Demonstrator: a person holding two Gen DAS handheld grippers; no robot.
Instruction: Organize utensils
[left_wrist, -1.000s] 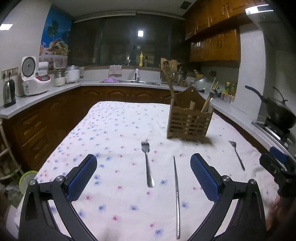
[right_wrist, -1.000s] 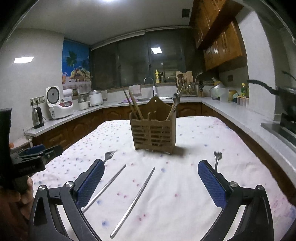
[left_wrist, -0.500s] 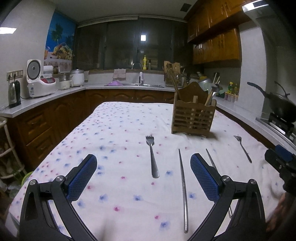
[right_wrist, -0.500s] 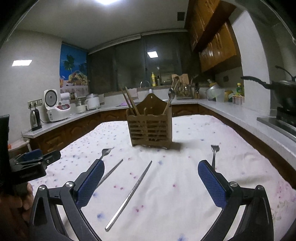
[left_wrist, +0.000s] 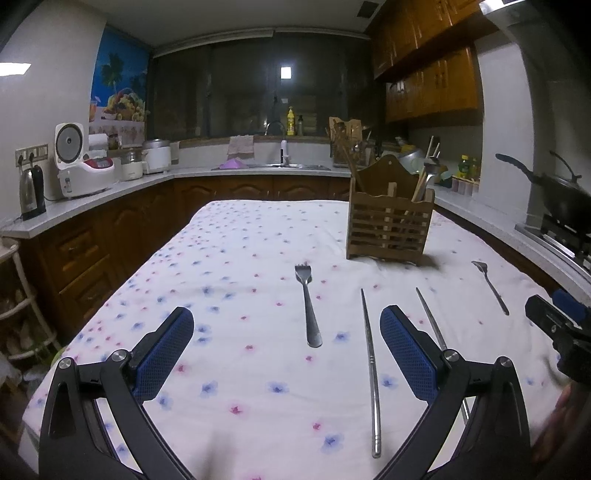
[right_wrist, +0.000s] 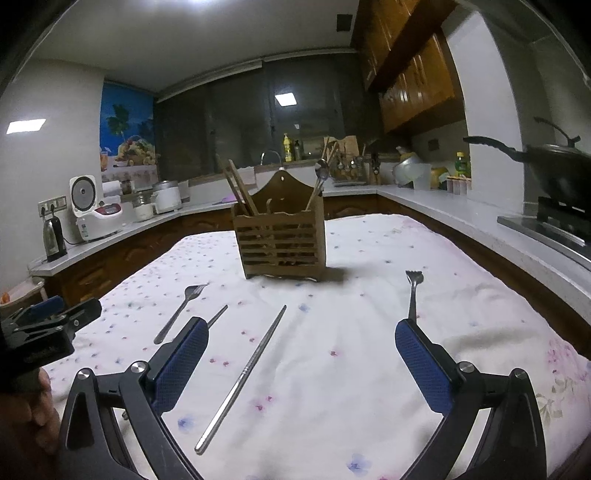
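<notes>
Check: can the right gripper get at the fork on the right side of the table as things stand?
Probably yes. The right gripper is open and empty, and the fork lies flat on the tablecloth just beyond its right finger, clear of the wooden holder and chopsticks.

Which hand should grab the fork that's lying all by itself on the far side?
Probably the right. In the right wrist view, that lone fork lies just ahead of the open right gripper, by its right finger. From the left gripper, also open, it lies far off to the right, past both chopsticks.
</notes>
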